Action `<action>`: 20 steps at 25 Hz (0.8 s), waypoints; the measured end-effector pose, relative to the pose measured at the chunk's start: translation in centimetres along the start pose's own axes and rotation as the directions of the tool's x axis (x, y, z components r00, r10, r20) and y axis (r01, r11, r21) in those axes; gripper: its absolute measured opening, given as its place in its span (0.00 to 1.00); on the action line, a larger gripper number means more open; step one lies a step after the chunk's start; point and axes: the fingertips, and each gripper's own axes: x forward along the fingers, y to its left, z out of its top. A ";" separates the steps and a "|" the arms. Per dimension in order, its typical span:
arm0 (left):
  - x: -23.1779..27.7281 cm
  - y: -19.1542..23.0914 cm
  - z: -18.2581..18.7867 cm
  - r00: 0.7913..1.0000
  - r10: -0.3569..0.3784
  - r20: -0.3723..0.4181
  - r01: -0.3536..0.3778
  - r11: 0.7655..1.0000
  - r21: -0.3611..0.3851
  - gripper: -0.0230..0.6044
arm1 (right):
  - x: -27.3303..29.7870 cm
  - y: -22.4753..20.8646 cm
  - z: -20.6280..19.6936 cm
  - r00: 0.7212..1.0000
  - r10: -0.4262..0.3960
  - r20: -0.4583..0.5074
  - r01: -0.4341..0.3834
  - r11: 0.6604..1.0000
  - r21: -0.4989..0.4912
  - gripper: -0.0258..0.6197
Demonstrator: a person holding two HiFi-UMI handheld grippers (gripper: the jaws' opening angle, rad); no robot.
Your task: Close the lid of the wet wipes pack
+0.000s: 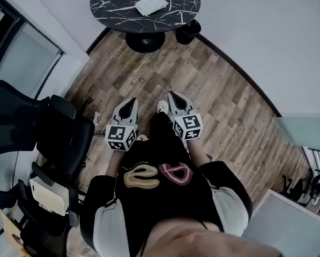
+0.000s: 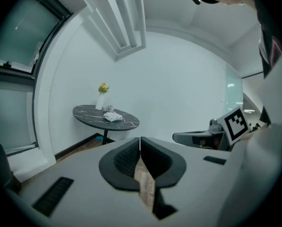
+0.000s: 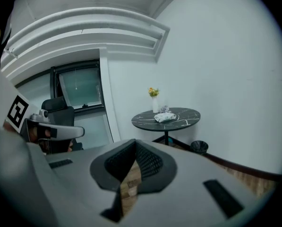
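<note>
Open wooden floor (image 1: 218,90) ahead, round table (image 1: 111,4) beyond, office chairs (image 1: 58,127) crowding left

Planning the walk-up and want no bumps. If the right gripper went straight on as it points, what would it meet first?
Nothing close: the right gripper points over wood floor. First in line is probably the round table, though depth is unclear.
</note>
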 end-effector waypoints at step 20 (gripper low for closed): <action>19.7 1.3 7.5 0.994 0.094 0.049 -0.092 0.995 -0.041 0.07 | 13.6 -11.9 7.0 0.966 0.255 -0.052 -0.258 0.965 -0.057 0.06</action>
